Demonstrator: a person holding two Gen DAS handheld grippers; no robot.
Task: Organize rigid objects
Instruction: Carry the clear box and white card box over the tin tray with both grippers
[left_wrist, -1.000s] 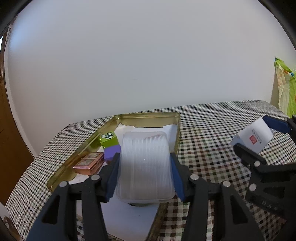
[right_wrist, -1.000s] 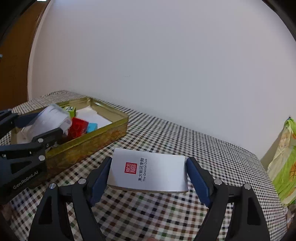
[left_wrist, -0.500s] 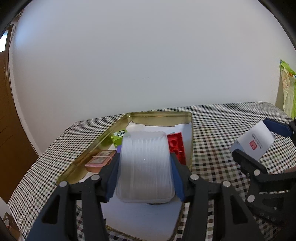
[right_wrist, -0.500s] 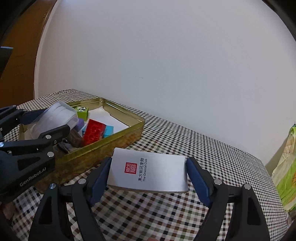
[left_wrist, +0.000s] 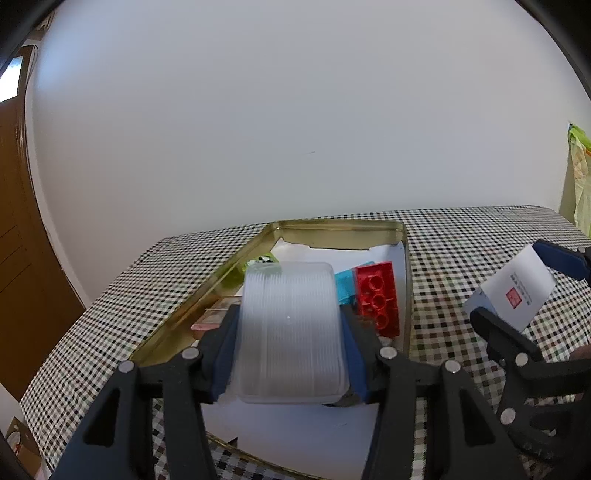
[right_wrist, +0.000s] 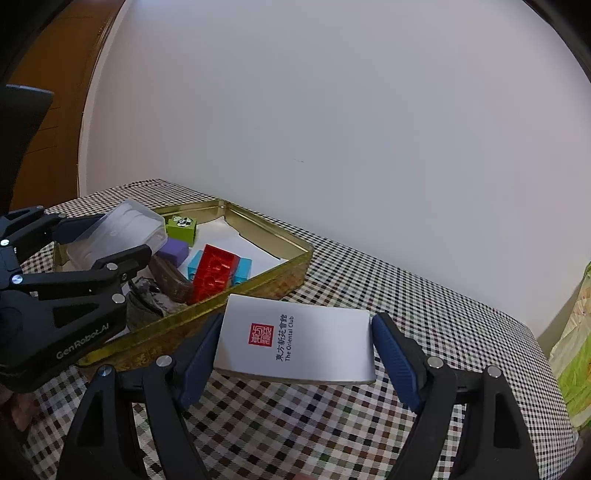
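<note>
Two rigid boxes held above a checked cloth
The left gripper (left_wrist: 290, 347) pinches a ribbed translucent plastic box (left_wrist: 290, 332) over the gold tin (left_wrist: 340, 226); the right gripper (right_wrist: 295, 358) pinches a flat white card box (right_wrist: 299, 341).

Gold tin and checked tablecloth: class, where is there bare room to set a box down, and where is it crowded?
Free: white paper at the gold tin's far end, beyond the red brick; checked tablecloth right of the tin. Crowded: the tin's middle, around the brick, blue block and green block.
</note>
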